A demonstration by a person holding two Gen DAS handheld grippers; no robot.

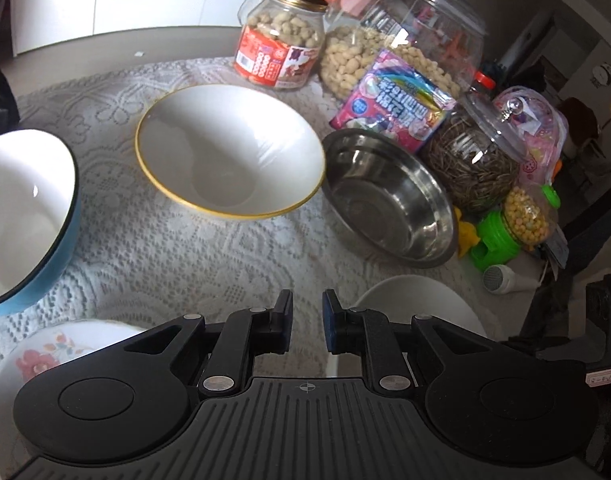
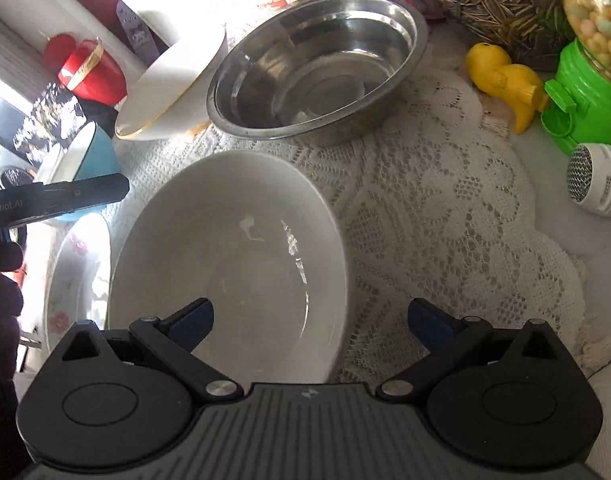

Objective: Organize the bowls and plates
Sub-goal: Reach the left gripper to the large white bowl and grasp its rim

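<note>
My left gripper (image 1: pixel 307 312) hovers above the lace tablecloth, its fingers a narrow gap apart with nothing between them. Ahead of it sit a gold-rimmed white bowl (image 1: pixel 229 148), a steel bowl (image 1: pixel 389 196) to the right, a blue bowl (image 1: pixel 25 216) at left and a floral plate (image 1: pixel 45 352) below. My right gripper (image 2: pixel 311 320) is open wide, its left finger inside a plain white bowl (image 2: pixel 233 264) and its right finger outside the rim. The steel bowl (image 2: pixel 317 64), gold-rimmed bowl (image 2: pixel 169 92), blue bowl (image 2: pixel 93 152) and floral plate (image 2: pixel 77 280) show beyond.
Jars of peanuts (image 1: pixel 281 40) and sunflower seeds (image 1: pixel 473 160), a snack packet (image 1: pixel 393 104), a green candy dispenser (image 1: pixel 509 232) and a yellow toy (image 2: pixel 501 80) crowd the right side. A white round device (image 2: pixel 597 184) lies at the cloth's edge.
</note>
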